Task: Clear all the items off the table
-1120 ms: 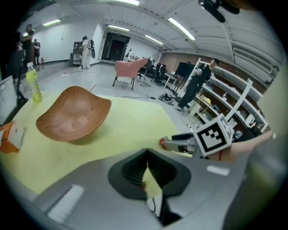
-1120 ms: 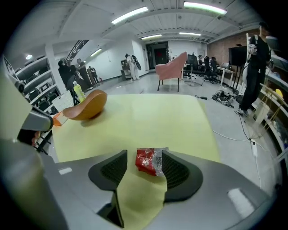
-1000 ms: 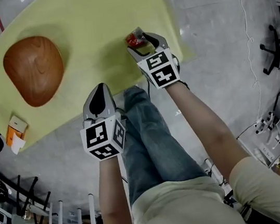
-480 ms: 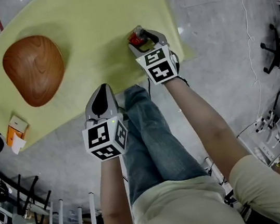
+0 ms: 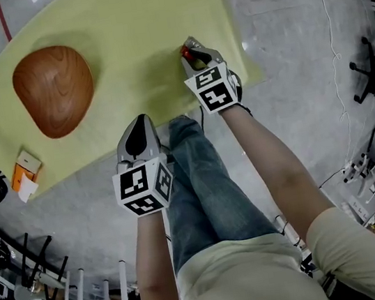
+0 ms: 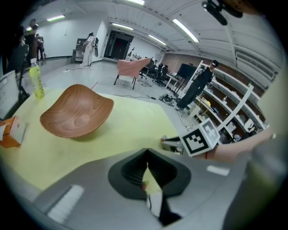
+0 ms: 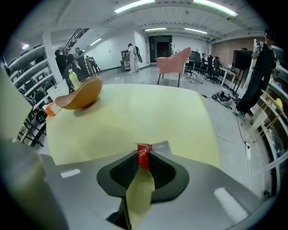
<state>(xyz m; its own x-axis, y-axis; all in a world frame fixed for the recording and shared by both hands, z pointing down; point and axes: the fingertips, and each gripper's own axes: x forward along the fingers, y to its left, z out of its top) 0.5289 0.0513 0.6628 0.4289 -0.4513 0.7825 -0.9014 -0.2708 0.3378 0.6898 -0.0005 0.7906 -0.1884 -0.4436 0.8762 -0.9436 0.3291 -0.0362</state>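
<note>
The right claw (image 7: 144,156), just closing, pinches the red packet (image 7: 143,150) at mid-frame; it should lift straight up. The left claw (image 6: 146,155) is pressed together, empty.

Head view is taken steeply from above the yellow table (image 5: 126,28). Gripper views are set low, close over it. Wooden bowl (image 5: 54,89) is shared by all three.

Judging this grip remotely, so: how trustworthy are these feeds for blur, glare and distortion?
Head view: even light, no blur. Right gripper view: strong fisheye, dark corners, red packet crisp where the right gripper has just been closing its fingers on it. Left gripper view: same fisheye, soft shadow under the wooden bowl, near fingers slightly soft.
</note>
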